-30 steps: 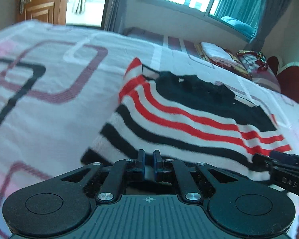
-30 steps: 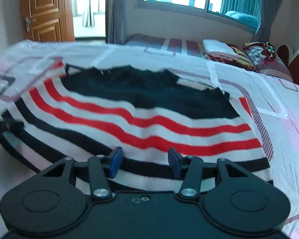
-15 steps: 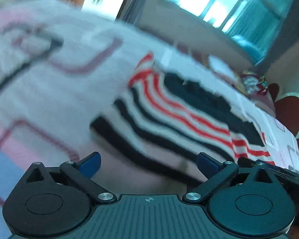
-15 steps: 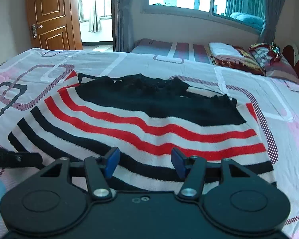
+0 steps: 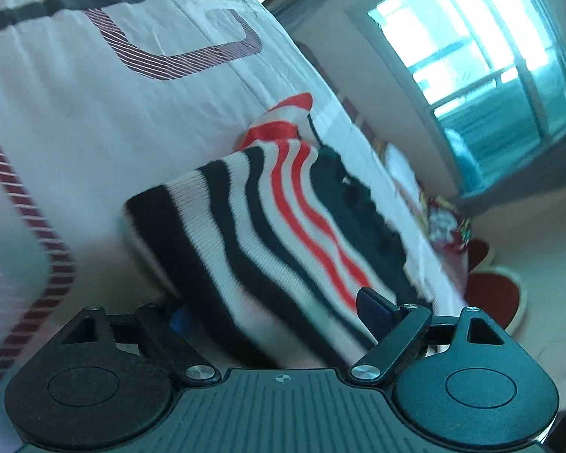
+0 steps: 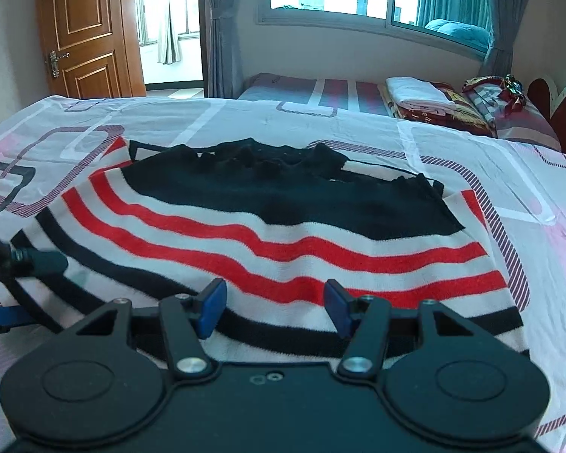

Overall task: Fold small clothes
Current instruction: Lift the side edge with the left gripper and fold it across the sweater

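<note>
Nearest: left hand-held gripper (image 5: 275, 317), rolled, jaws wide but just narrowing around the striped garment's (image 6: 283, 249) near corner, apparently to lift it for a fold. Right hand-held gripper (image 6: 275, 307) half-spread, gripping nothing, above the hem. Beyond: garment flat on the bed (image 6: 452, 143).

left finger (image 5: 179, 319): mostly hidden under striped garment (image 5: 268, 226) | left gripper (image 6: 3, 287): blurred, cut by frame edge | bedsheet (image 5: 15, 264): near corner smeared
</note>
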A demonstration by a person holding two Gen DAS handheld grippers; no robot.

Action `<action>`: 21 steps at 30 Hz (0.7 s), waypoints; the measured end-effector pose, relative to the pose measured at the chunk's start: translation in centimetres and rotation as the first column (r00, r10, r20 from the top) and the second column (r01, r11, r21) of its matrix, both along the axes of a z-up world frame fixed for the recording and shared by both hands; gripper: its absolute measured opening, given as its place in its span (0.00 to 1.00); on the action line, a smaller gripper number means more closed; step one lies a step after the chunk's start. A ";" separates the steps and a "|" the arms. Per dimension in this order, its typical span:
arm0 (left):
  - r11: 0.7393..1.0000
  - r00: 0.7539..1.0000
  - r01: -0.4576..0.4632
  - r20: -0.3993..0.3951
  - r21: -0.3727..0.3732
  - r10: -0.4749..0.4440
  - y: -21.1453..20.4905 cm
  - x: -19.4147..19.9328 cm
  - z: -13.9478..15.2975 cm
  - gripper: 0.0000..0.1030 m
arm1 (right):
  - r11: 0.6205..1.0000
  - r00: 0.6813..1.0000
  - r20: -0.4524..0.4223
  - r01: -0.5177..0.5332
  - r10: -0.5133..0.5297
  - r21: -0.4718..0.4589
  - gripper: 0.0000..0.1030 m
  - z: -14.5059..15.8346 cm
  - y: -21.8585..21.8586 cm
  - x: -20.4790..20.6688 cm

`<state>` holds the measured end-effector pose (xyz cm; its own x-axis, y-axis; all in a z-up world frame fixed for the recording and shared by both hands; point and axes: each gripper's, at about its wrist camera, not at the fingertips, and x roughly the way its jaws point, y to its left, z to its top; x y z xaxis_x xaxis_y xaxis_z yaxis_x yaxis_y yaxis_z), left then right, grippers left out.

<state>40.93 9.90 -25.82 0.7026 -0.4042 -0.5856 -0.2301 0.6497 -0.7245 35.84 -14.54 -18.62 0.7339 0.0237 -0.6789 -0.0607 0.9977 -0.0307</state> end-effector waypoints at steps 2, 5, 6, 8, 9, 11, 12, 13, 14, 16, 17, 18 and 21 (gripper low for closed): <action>1.000 1.000 -0.017 0.007 0.002 0.017 -0.6 1.0 -0.2 0.58 | 1.000 1.000 -0.009 0.003 -0.003 -0.003 0.53 -0.5 -0.2 0.6; 0.998 0.998 -0.050 -0.025 -0.027 0.050 -0.7 2.4 -1.3 0.46 | 1.000 1.000 -0.005 0.007 -0.007 -0.011 0.44 -0.4 -0.4 1.4; 0.999 0.999 -0.044 -0.023 -0.016 0.043 -1.0 2.6 -1.4 0.46 | 1.000 1.000 0.002 0.009 -0.009 -0.004 0.37 -0.1 -0.5 1.7; 0.999 1.000 -0.016 -0.008 0.030 0.017 -1.9 2.8 -1.3 0.46 | 1.000 1.000 -0.001 -0.002 0.002 0.028 0.36 0.2 -0.5 2.1; 0.999 1.000 -0.007 -0.003 0.046 0.007 -2.2 2.9 -1.3 0.46 | 1.000 1.000 -0.017 -0.011 0.011 0.024 0.36 -0.3 -0.2 2.4; 0.999 1.000 -0.008 -0.006 0.041 0.009 -2.2 3.2 -1.3 0.45 | 1.000 0.998 -0.052 -0.026 0.026 -0.002 0.37 -1.8 0.2 2.9; 0.999 1.000 -0.010 -0.005 0.039 0.010 -2.2 3.4 -1.3 0.45 | 0.999 0.999 -0.042 -0.030 0.029 -0.011 0.37 -1.9 0.3 2.9; 0.999 1.000 -0.007 -0.003 0.043 0.007 -2.4 3.5 -1.3 0.45 | 1.000 0.998 -0.048 -0.028 0.027 -0.010 0.38 -1.8 0.3 2.9; 0.999 1.000 -0.005 -0.001 0.047 0.005 -2.6 3.5 -1.2 0.46 | 0.999 0.998 -0.051 -0.031 0.030 -0.015 0.38 -1.7 0.3 3.0; 0.999 1.000 -0.005 -0.001 0.046 0.005 -2.7 3.7 -1.1 0.46 | 0.999 0.998 -0.049 -0.038 0.036 -0.036 0.38 -1.5 0.6 3.1; 0.999 1.000 -0.003 -0.002 0.049 0.004 -2.4 3.5 -1.1 0.46 | 0.998 0.998 -0.043 -0.040 0.038 -0.050 0.38 -1.3 0.9 3.1; 0.999 1.000 -0.004 -0.002 0.052 0.004 -2.0 3.2 -1.0 0.46 | 0.997 0.999 -0.035 -0.042 0.040 -0.060 0.37 -1.1 1.0 3.1; 0.998 1.000 -0.014 0.006 0.058 0.013 -1.6 2.3 -0.7 0.46 | 0.996 0.999 0.008 -0.042 0.042 -0.076 0.36 -0.2 1.4 3.1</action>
<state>43.23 8.27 -26.53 0.7112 -0.3603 -0.6037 -0.2352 0.6872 -0.6873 38.98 -13.16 -18.79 0.7395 0.0032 -0.6732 -0.1020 0.9890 -0.1073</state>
